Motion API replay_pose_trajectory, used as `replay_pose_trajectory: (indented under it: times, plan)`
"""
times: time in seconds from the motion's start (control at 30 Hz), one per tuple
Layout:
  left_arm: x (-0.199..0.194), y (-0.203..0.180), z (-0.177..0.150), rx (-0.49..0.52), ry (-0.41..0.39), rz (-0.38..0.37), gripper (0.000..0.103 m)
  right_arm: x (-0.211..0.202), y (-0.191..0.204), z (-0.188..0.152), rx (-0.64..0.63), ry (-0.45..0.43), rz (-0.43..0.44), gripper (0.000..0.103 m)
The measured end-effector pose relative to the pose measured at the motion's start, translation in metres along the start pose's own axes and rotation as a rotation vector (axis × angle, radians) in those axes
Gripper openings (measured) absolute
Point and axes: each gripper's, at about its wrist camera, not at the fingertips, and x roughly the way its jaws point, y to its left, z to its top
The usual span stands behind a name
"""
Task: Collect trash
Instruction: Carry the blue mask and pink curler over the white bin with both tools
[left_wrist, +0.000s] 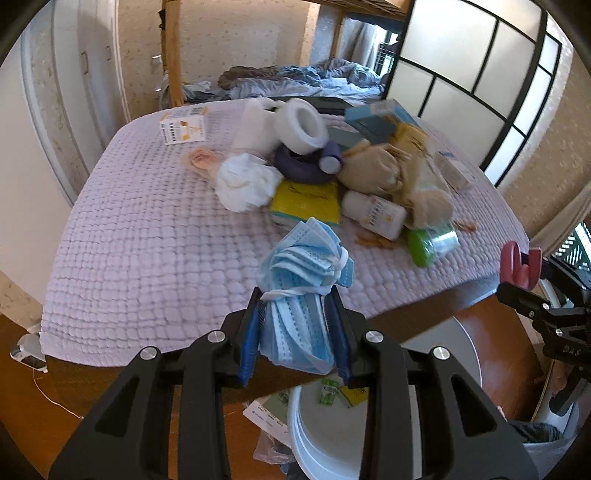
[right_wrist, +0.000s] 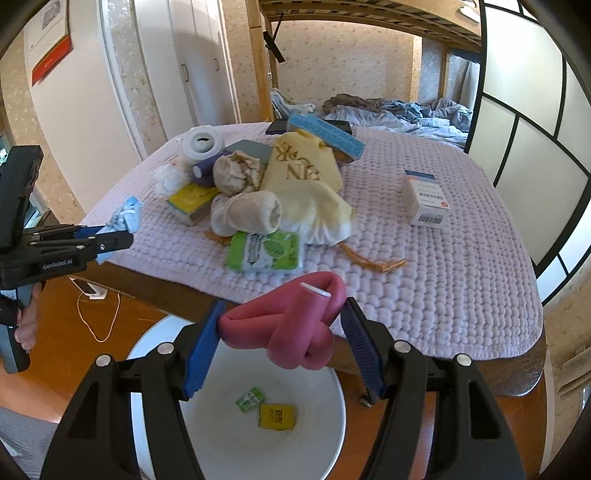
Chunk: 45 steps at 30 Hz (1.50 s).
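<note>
Here, the left wrist view shows no legible label, only the left gripper (left_wrist: 297, 325) clamped on a wad of blue face masks (left_wrist: 304, 273) above the table edge; in the right wrist view, "GenRobot.AI" marks that gripper's body, while the right gripper (right_wrist: 282, 334) pinches a knotted pink foam tube (right_wrist: 291, 325) over the white bin (right_wrist: 325, 435).

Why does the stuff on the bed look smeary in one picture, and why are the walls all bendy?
Left wrist view: motion blur smears the pile around the white paper roll, while the bundle of blue face masks in the left tool stays sharper. Right wrist view: crisper, with the knotted pink foam tube clear. Both views: the fisheye lens bends straight edges and darkens corners.
</note>
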Motion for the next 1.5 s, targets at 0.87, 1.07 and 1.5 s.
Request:
replay_pose_trajectory:
  times: [0.87,1.07,1.5]
  plan:
    - [-0.008,-0.062,-0.042,0.178,0.081,-0.04,0.036,-0.017,0.026,-0.03,-0.031,0.041,0.031,0.064]
    - [-0.009,-0.069,-0.049,0.202,0.095,-0.045,0.036,-0.017,0.029,-0.036,-0.036,0.052,0.035,0.064]
    - [0.0,-0.08,-0.065,0.242,0.149,-0.05,0.036,-0.017,0.035,-0.048,-0.044,0.076,0.043,0.064]
